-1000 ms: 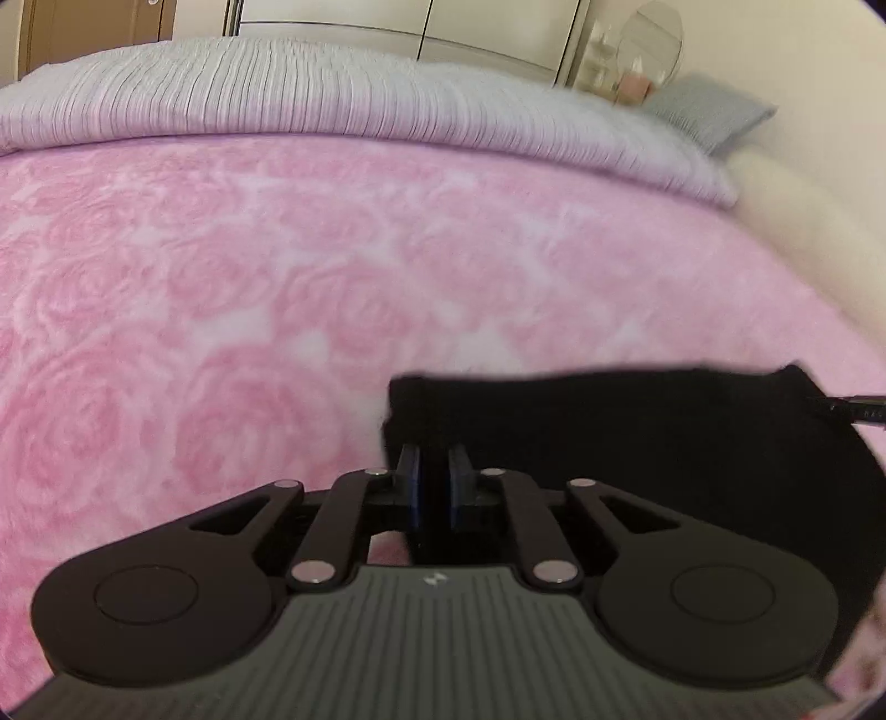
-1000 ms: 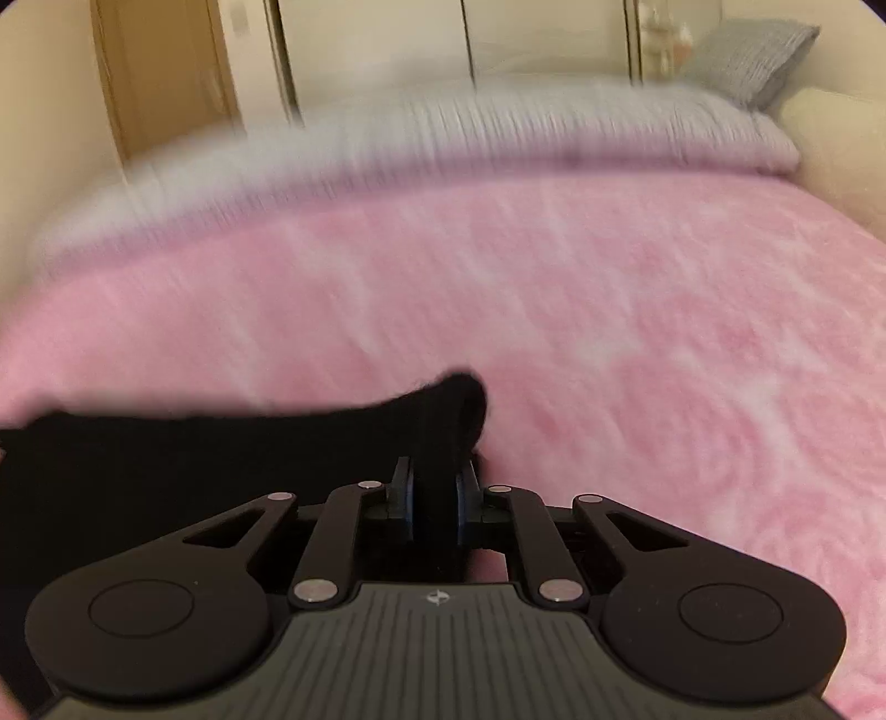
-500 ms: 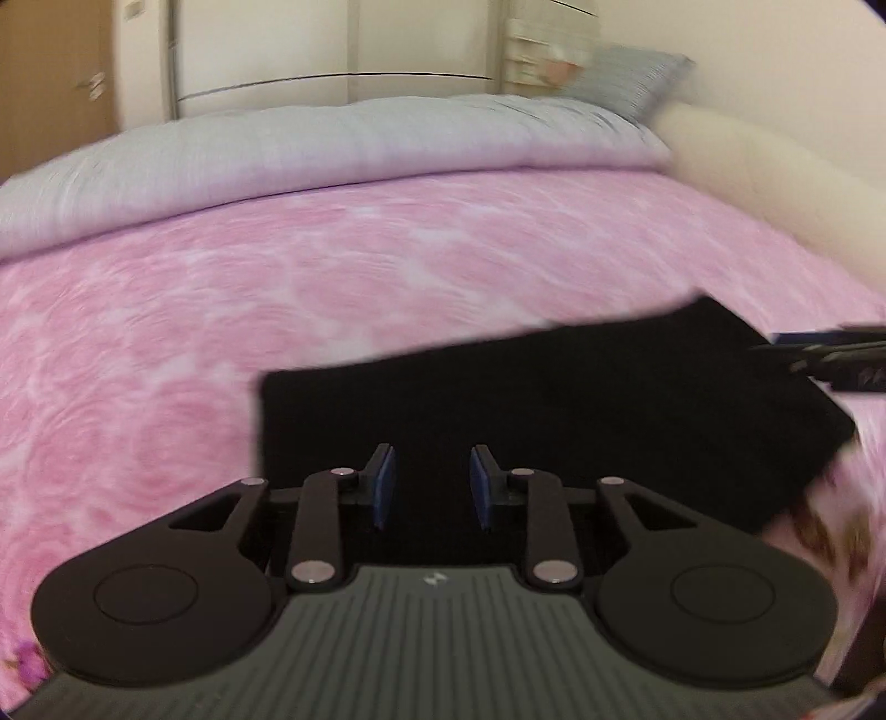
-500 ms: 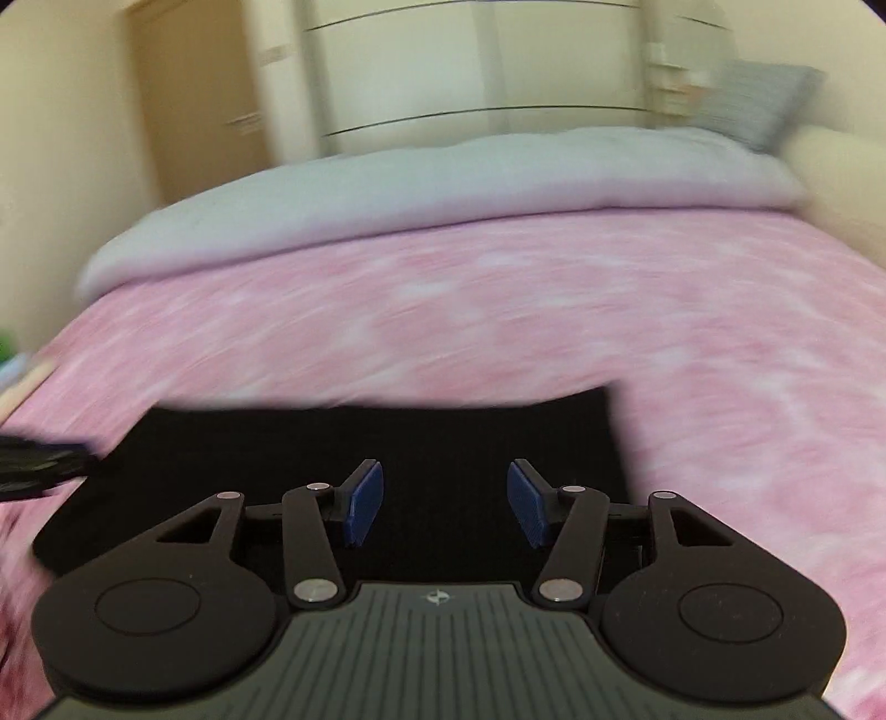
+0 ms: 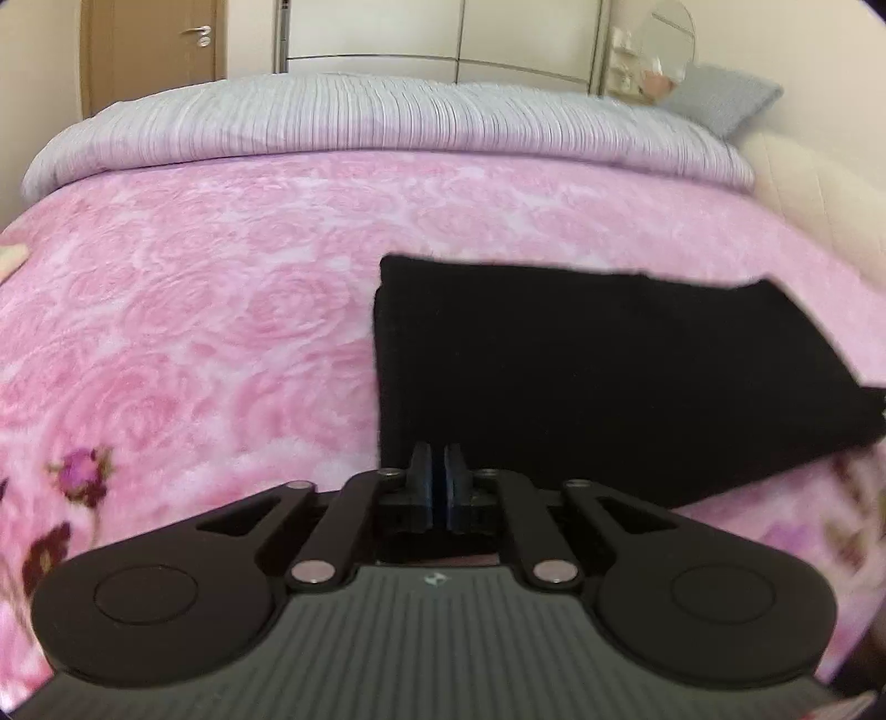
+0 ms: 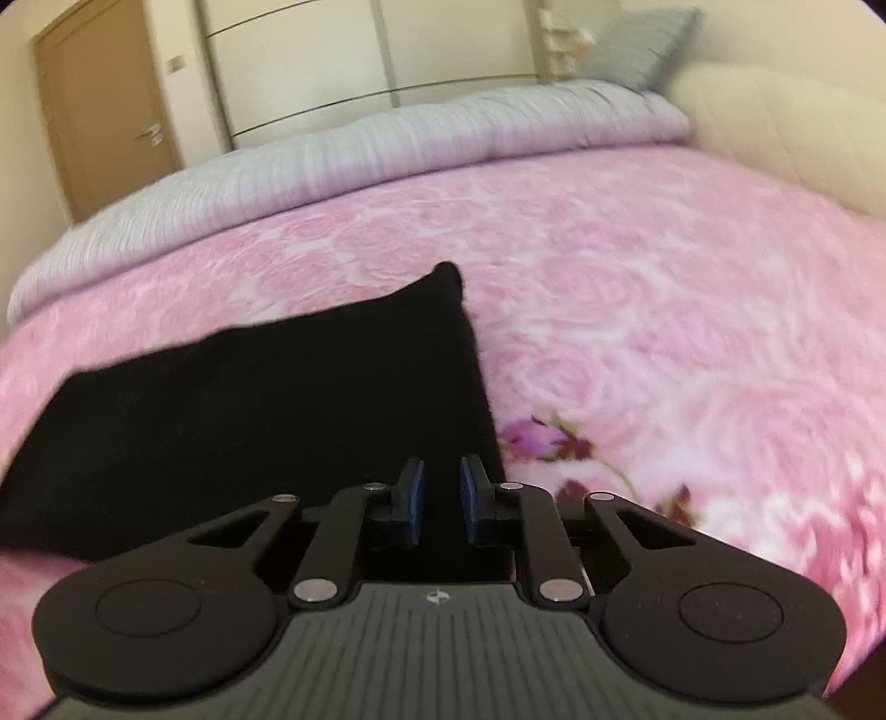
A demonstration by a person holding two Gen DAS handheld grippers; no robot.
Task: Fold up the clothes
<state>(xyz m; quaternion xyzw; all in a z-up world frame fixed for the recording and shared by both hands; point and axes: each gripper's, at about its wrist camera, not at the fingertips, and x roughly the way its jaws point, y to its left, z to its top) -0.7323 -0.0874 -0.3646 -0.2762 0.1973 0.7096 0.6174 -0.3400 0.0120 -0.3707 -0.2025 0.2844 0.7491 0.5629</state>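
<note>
A black garment (image 5: 609, 376) lies folded flat as a rough rectangle on the pink rose-patterned blanket (image 5: 194, 332). My left gripper (image 5: 440, 476) hovers over its near left corner with the pads together; I see no cloth pinched between them. In the right wrist view the same garment (image 6: 266, 410) fills the left half, with one far corner poking up. My right gripper (image 6: 443, 487) is over its near right corner. Its jaws are closing, with a narrow gap still between the blue pads (image 6: 414, 501). Black cloth shows in that gap, but the pads do not press on it.
A grey striped duvet (image 5: 387, 122) lies bunched along the far side of the bed, with a grey pillow (image 5: 720, 99) at its right end. A cream padded headboard (image 6: 786, 149) borders the right side. Wardrobe doors (image 5: 443, 33) and a wooden door (image 5: 155, 50) stand behind.
Both grippers let go of the garment's far edge and drew back to its near edge. Their jaws opened wide, then came together again. The garment now lies flat.
</note>
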